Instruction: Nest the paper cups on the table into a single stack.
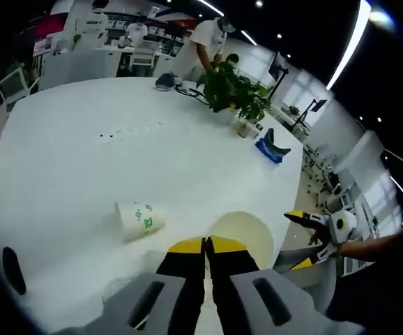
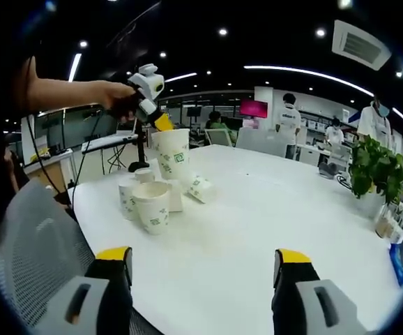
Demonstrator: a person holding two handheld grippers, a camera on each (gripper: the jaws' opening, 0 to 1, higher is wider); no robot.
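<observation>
My left gripper point(image 1: 206, 244) is shut on the rim of a white paper cup point(image 1: 247, 232) with green print, whose open mouth shows just right of the jaws. In the right gripper view this held cup point(image 2: 174, 155) stands upright above the cluster, with the left gripper point(image 2: 161, 120) pinching its top edge. Below it, upright cups point(image 2: 151, 206) point(image 2: 127, 198) stand near the table's edge. One cup point(image 2: 200, 188) point(image 1: 139, 219) lies on its side. My right gripper point(image 2: 203, 257) is open and holds nothing, well short of the cups; it also shows as the right gripper point(image 1: 300, 239).
The round white table point(image 2: 271, 209) stretches far behind the cups. A potted plant point(image 2: 370, 166) point(image 1: 233, 91) and a blue object point(image 1: 271, 148) sit at its far side. A grey chair back point(image 2: 34, 244) is beside the near edge. People stand at desks beyond.
</observation>
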